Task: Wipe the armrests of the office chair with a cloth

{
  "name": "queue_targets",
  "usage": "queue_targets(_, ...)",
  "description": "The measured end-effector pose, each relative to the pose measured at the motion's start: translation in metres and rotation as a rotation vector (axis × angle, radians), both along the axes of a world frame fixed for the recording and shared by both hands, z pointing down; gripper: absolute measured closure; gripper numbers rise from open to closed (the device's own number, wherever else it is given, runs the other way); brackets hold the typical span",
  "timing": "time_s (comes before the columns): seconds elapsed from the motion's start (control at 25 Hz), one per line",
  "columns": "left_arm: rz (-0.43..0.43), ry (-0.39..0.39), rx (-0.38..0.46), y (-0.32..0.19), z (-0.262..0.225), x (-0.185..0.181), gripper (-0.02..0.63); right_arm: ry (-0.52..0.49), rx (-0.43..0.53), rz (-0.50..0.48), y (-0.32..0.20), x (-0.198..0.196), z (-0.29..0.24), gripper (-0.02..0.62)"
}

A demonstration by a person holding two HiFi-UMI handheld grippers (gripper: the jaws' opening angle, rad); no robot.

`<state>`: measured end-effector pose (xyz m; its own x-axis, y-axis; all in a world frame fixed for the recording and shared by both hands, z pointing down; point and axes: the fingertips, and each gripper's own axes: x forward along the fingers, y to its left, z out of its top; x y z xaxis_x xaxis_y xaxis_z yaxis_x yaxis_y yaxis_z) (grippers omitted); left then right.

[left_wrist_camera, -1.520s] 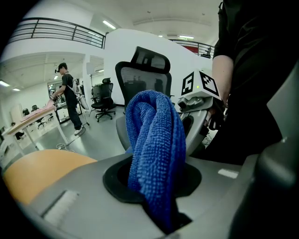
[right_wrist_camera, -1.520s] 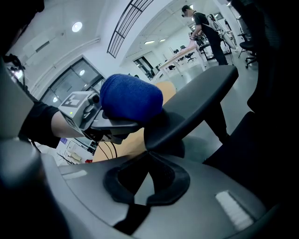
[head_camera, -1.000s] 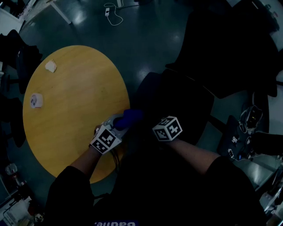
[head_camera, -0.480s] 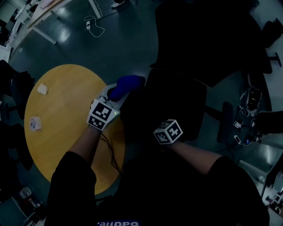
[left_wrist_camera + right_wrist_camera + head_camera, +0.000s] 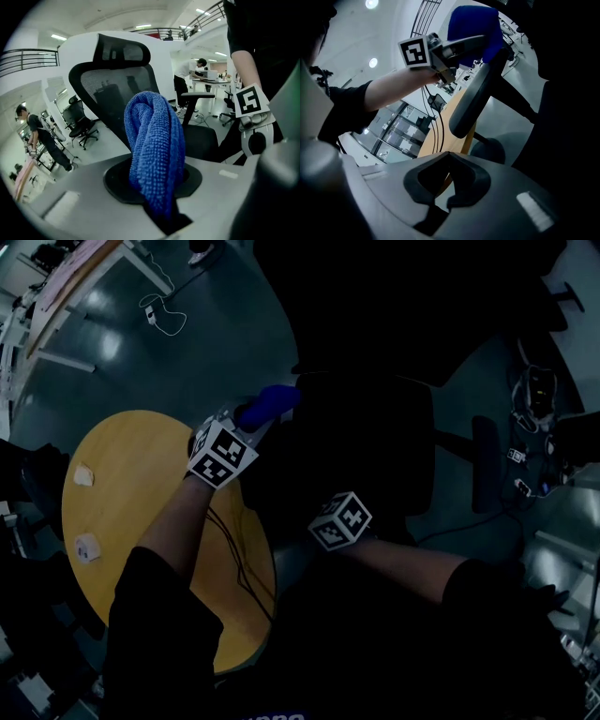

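Left claw (image 5: 157, 206) clamped on the cloth (image 5: 152, 140), right claw (image 5: 447, 155) pinched together and empty: press the cloth flat along the armrest (image 5: 469, 101).

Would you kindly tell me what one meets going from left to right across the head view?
Round wooden table → left hand-held gripper → blue cloth → right hand-held gripper → chair armrest.

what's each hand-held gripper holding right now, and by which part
The left hand-held gripper is shut on the blue cloth, pinching its lower bunched end; the rest stands up above the jaws. The right hand-held gripper is shut and empty.
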<state>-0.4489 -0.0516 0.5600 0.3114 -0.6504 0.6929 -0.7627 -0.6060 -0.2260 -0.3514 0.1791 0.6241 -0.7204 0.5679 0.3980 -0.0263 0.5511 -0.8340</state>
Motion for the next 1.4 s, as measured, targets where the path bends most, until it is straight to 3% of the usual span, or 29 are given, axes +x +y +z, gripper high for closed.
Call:
queue_targets(0.28, 0.060, -0.016, -0.031, -0.012, 0.018, 0.006, 0.497, 0.016, -0.023, 0.056, -0.006, -0.014, 0.010, 0.591)
queue_targets(0.76, 0.019, 0.090, -0.028, -0.006, 0.022, 0.016, 0.497, 0.014, -0.043, 0.115, -0.014, -0.021, 0.013, 0.591)
queue_targets(0.96, 0.041, 0.125, -0.030, 0.014, 0.020, 0.031, 0.497, 0.032, -0.041, 0.127, -0.015, -0.022, 0.013, 0.591)
queue_targets(1.24, 0.218, 0.077, -0.086, 0.064, 0.032, 0.080, 0.497, 0.053, -0.055, 0.158, -0.019, -0.019, 0.013, 0.591)
queue_targets(1.4, 0.153, 0.159, -0.090, 0.081, 0.029, 0.083, 0.497, 0.067, -0.051, 0.152, -0.019, -0.017, 0.014, 0.591)
